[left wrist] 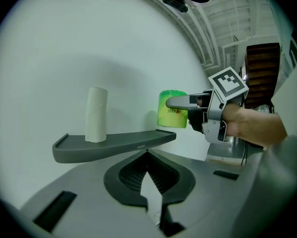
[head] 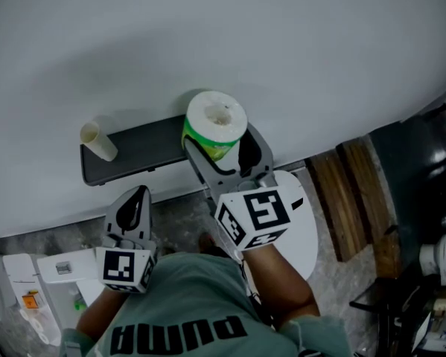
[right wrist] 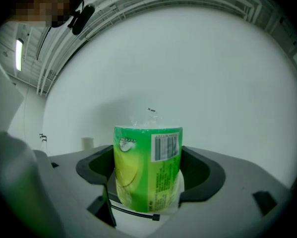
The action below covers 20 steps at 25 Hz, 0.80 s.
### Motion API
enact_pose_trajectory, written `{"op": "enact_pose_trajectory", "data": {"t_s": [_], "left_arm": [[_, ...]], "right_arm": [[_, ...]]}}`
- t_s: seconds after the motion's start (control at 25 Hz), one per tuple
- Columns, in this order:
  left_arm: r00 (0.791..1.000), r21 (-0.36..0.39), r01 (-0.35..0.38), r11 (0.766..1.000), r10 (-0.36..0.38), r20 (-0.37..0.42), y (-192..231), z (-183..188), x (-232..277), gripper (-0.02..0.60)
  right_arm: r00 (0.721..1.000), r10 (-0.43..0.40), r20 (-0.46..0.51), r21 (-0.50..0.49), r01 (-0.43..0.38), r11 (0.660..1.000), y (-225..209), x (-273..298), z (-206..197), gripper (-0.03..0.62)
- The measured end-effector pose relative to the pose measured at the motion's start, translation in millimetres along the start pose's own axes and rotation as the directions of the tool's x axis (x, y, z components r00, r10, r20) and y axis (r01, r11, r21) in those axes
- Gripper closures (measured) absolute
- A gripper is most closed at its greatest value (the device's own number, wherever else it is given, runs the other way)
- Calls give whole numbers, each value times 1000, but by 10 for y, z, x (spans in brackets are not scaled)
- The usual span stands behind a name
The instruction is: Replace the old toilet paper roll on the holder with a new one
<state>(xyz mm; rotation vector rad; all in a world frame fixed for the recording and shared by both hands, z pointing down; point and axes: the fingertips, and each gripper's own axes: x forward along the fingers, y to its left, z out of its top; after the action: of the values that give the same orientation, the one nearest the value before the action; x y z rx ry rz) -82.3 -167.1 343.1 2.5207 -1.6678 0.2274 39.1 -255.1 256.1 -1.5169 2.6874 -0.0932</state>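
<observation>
An empty cardboard tube (head: pixel 98 141) stands upright on the left end of a dark wall-mounted shelf (head: pixel 144 149). My right gripper (head: pixel 223 144) is shut on a new toilet paper roll (head: pixel 216 123) in a green wrapper and holds it upright at the shelf's right end. In the right gripper view the green roll (right wrist: pixel 148 167) fills the space between the jaws. My left gripper (head: pixel 138 194) hangs below the shelf, shut on nothing. The left gripper view shows the tube (left wrist: pixel 96 114), the shelf (left wrist: pixel 113 145) and the green roll (left wrist: pixel 172 109) from below.
A plain white wall (head: pixel 282 43) stands behind the shelf. A white rounded fixture (head: pixel 306 233) lies under my right hand, with wooden slats (head: pixel 357 199) to its right. Small white boxes (head: pixel 59 266) sit at the lower left.
</observation>
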Motion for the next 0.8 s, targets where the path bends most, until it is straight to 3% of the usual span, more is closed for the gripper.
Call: {"op": "enact_pose_trajectory", "data": {"t_s": [0.24,0.4,0.6,0.8], "left_arm": [[1000,1,2,1000,-2,-30,-48,-95,71,589],[999,-2,5,1000,-5,-47,-65,-156,117,589],[997,4,5,1000,-4,-72,-71,-233,143,589],[996,10,0,1000,1,-93,-61,-280,140,589]], "right_arm": [[995,-100,29,115,96,989,-411,-189,-60,194],[984,-178,30,235,166,958,-726,-283,-209,194],[969,-244,-22,402,232,886,-1044,-342,-570,194],[969,-235,-79,590,235,772,-1133,-310,-1030,194]]}}
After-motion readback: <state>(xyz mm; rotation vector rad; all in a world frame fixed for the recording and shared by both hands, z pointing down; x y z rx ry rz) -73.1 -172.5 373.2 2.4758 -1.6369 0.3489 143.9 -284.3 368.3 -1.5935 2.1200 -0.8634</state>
